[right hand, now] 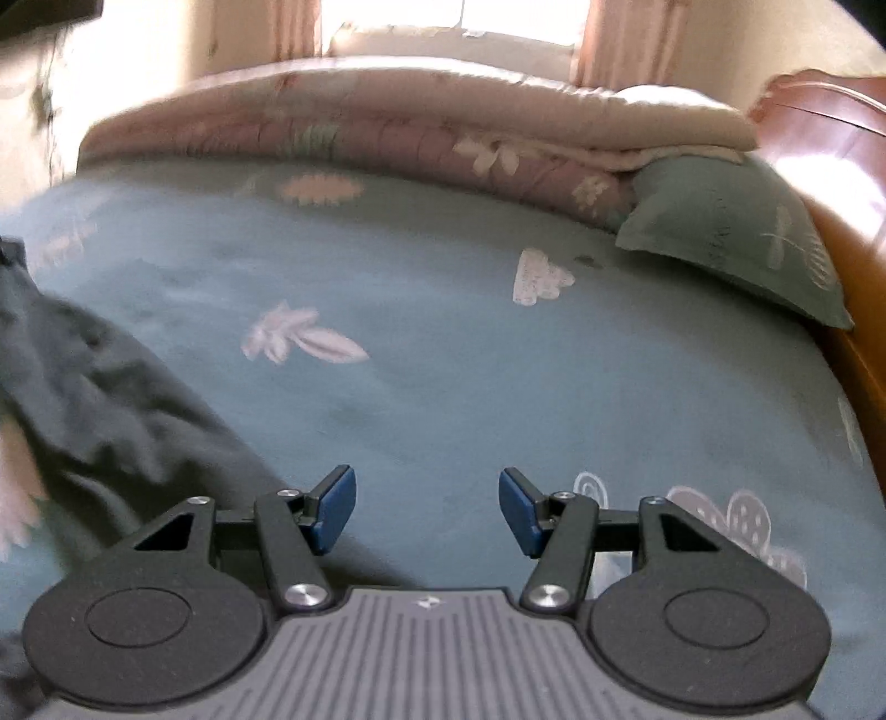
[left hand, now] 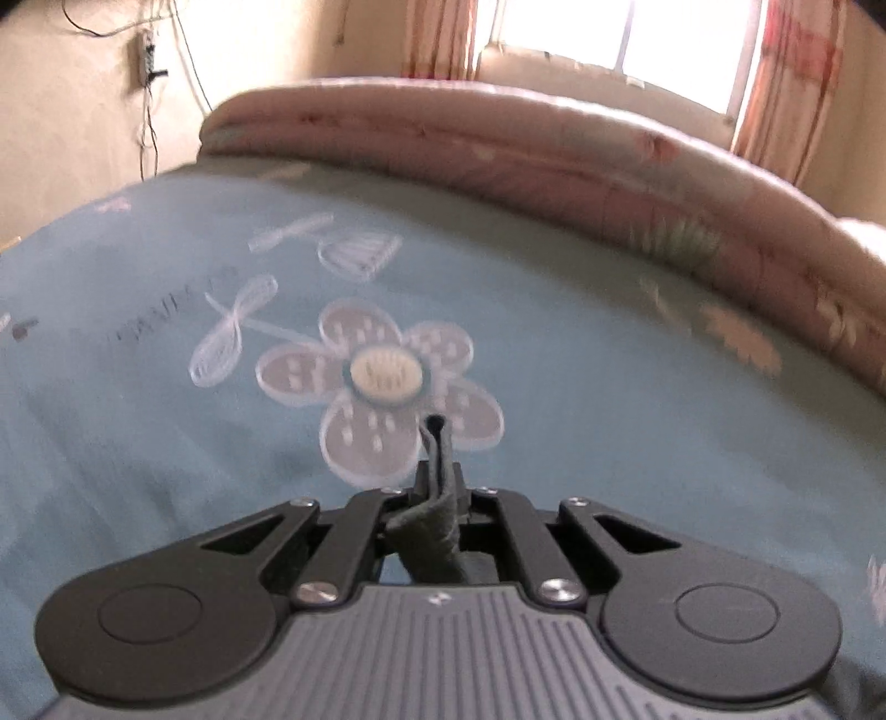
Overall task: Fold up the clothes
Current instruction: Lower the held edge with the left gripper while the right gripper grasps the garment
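Note:
My left gripper (left hand: 440, 476) is shut on a fold of dark grey-green garment (left hand: 432, 531). A narrow strip of the cloth sticks up between its fingers and hangs down behind them, above the blue bedsheet (left hand: 581, 387). In the right wrist view the rest of the dark garment (right hand: 94, 399) lies crumpled on the sheet at the left, running under my gripper's left side. My right gripper (right hand: 426, 509) stands open over the blue bedsheet (right hand: 443, 360); nothing is between its blue pads (right hand: 332, 509).
A rolled pink floral quilt (left hand: 498, 149) lies along the far side of the bed, below a bright window (left hand: 626, 39) with curtains. A green pillow (right hand: 736, 232) rests at the right against a wooden headboard (right hand: 830, 144). Cables hang on the left wall (left hand: 149, 83).

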`<state>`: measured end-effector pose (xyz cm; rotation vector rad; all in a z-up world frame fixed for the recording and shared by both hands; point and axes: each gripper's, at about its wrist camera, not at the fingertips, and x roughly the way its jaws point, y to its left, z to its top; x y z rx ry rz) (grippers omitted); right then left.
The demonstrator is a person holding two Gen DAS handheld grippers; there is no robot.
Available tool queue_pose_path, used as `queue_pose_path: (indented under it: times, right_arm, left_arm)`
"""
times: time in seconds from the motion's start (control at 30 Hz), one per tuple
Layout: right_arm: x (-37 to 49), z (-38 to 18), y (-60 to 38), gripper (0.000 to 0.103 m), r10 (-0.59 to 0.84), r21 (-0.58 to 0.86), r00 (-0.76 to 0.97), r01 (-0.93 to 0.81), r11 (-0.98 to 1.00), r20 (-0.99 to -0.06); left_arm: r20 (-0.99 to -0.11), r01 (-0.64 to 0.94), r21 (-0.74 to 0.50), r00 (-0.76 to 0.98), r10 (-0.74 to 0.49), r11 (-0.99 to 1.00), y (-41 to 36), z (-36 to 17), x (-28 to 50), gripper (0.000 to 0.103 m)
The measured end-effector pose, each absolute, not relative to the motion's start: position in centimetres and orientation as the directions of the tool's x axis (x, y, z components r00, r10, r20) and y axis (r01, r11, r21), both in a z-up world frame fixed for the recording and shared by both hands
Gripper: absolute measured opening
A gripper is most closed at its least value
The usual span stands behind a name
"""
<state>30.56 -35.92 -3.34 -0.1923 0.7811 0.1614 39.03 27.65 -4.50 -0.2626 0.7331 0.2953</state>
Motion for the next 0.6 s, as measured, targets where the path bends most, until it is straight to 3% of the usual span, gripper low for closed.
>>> queue_pose_path:
  times: [0.1,0.27,0.3,0.37,0.43,0.6]
  right_arm:
    - [32.9,-5.2,-36.1,0.061,0.058,-0.141,0.672,-0.237,0.961,-0.738]
    - [31.8,-6.4,-33.9,0.053,0.149,-0.134,0.662,-0.357,0.924,-0.734]
    - [31.1,-6.4,-33.2,0.049,0.167,-0.142,0.662,-0.387,0.911,-0.731]
    - [29.9,-6.8,-32.0,0.022,0.191,-0.151,0.641,-0.440,0.885,-0.744]
    - [28.9,-7.4,-30.8,0.013,0.207,-0.152,0.605,-0.487,0.860,-0.768]
    - [26.6,-8.2,-29.5,0.013,0.255,-0.103,0.512,-0.570,0.815,-0.820]
  left_arm:
    - [-0.709,-0.348,-0.097,0.682,0.181,0.932,26.9,-5.8,38.9,0.002]
    - [-0.715,-0.357,-0.099,0.675,0.183,0.929,27.0,-6.8,38.4,0.002]
    - [-0.717,-0.357,-0.098,0.673,0.183,0.929,27.0,-7.0,38.3,0.002]
    - [-0.720,-0.358,-0.098,0.669,0.182,0.928,27.0,-7.4,38.2,0.003]
    - [-0.722,-0.362,-0.098,0.667,0.184,0.927,27.2,-7.7,38.1,0.003]
    - [-0.722,-0.351,-0.087,0.667,0.184,0.932,27.1,-8.1,38.0,0.003]
